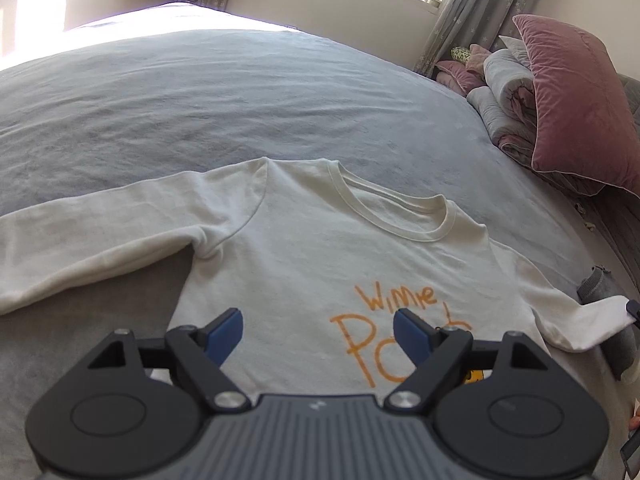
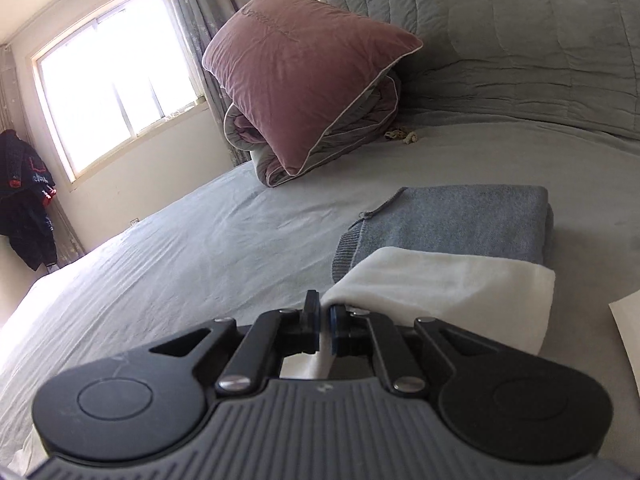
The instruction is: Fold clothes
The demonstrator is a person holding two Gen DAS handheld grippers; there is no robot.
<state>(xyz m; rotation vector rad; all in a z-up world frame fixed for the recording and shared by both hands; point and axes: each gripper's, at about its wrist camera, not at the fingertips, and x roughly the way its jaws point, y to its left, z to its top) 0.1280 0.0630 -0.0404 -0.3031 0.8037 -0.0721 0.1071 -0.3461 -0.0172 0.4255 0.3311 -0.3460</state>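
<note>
At the bottom of the left wrist view the left gripper (image 1: 318, 330) hangs with its blue-padded fingers (image 1: 228, 330) spread wide and nothing between them, just above the lower chest of a cream long-sleeved sweatshirt (image 1: 304, 248). The sweatshirt lies front up and flat on the grey bed (image 1: 200, 92), filling the middle of the frame, with orange lettering (image 1: 396, 300) just beyond the right finger, its ribbed collar (image 1: 400, 208) farther off, one sleeve (image 1: 100, 236) stretched out to the left edge of the frame and the other sleeve (image 1: 580, 320) running to the right edge. In the right wrist view the right gripper (image 2: 324, 320) sits at lower centre with its fingers nearly together, clamped on an edge of that white sleeve (image 2: 448, 280), which drapes off to the right of the frame. Just behind the sleeve lies a folded grey knitted garment (image 2: 460, 220), touching it. Farther back, in the upper middle, a mauve velvet pillow (image 2: 304, 68) leans on a rolled quilt (image 2: 256, 132) against the grey quilted headboard (image 2: 520, 32). A bright window (image 2: 116, 80) and a dark jacket (image 2: 28, 196) hanging on the wall occupy the far left.
</note>
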